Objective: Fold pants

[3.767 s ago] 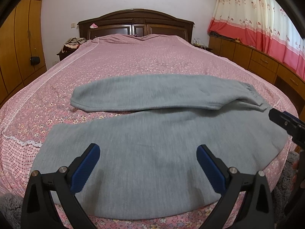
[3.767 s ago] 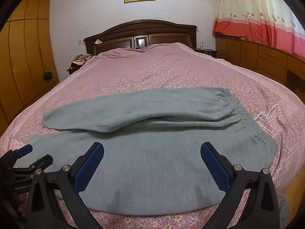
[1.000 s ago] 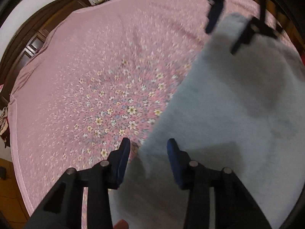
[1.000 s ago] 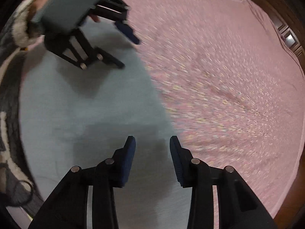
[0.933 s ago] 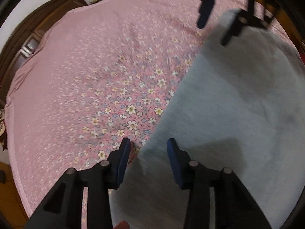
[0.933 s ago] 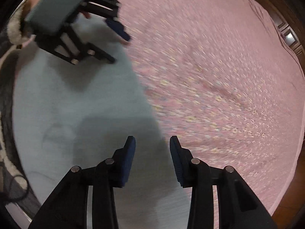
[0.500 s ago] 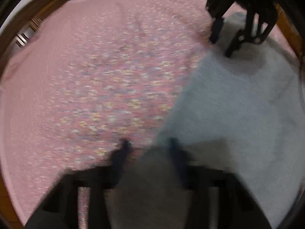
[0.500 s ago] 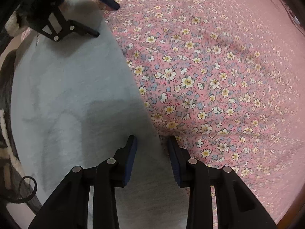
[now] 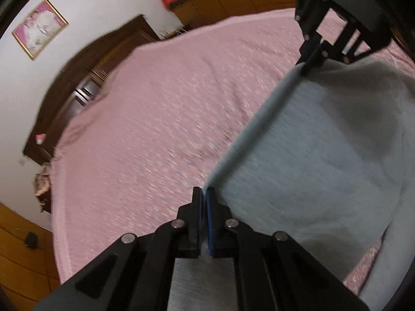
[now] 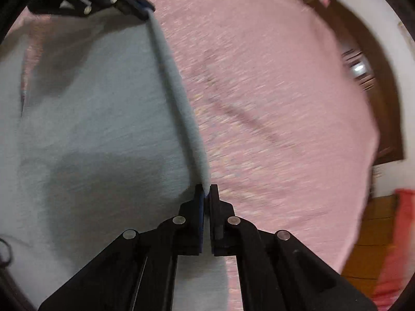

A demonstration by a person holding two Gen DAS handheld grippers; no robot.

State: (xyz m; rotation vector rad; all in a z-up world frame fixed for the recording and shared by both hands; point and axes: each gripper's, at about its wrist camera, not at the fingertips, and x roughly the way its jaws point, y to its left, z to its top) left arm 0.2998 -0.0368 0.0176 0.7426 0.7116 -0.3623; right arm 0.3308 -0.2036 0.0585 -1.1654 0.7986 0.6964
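Observation:
The grey pants [image 9: 324, 160] lie on the pink floral bed [image 9: 168, 108]. My left gripper [image 9: 203, 194] is shut on the far edge of the pants and holds it lifted. My right gripper [image 10: 206, 190] is shut on the same edge further along. The held edge [image 10: 179, 98] runs taut between the two grippers. In the left wrist view the right gripper [image 9: 312, 51] shows at the top right; in the right wrist view the left gripper [image 10: 140, 7] shows at the top left. The rest of the pants [image 10: 90, 129] hangs and lies below the edge.
A dark wooden headboard [image 9: 85, 77] stands at the far end of the bed, with a framed picture [image 9: 39, 36] on the wall above. Wooden cabinets [image 9: 233, 2] and red curtains line the side wall. A wardrobe [image 9: 15, 259] stands at the other side.
Both grippers have closed on the pants' far edge and lifted it off the bed. The views have tilted up, so the headboard and wall now show.

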